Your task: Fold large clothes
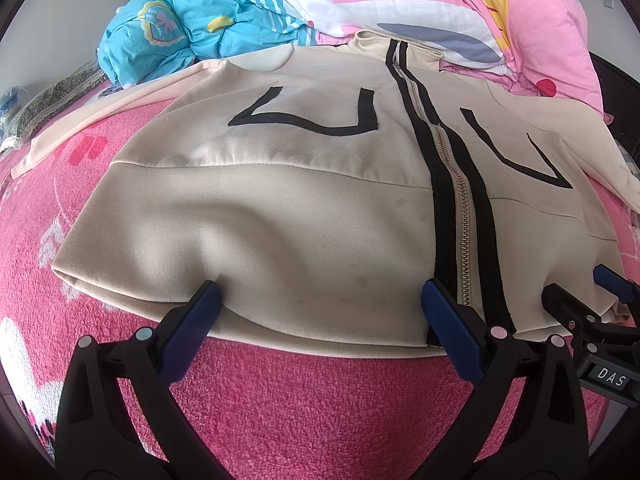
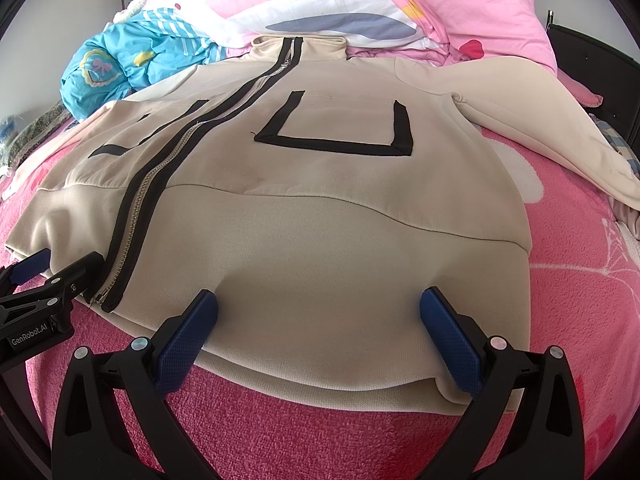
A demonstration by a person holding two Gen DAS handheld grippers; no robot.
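A cream zip-up jacket (image 1: 280,208) with black pocket outlines and a black-edged zipper (image 1: 460,216) lies front up on the pink bed, collar at the far end. My left gripper (image 1: 320,292) is open, its blue fingertips pressing on the jacket's hem left of the zipper. My right gripper (image 2: 320,300) is open, its fingertips on the hem of the jacket (image 2: 320,220) right of the zipper (image 2: 140,200). Each gripper shows at the edge of the other's view: the right one (image 1: 600,300) and the left one (image 2: 48,276).
The bed has a pink fleece blanket (image 1: 300,412). A blue quilt (image 1: 180,28) and a pink and white quilt (image 1: 480,8) are piled behind the collar. The jacket's right sleeve (image 2: 540,120) lies spread out to the right.
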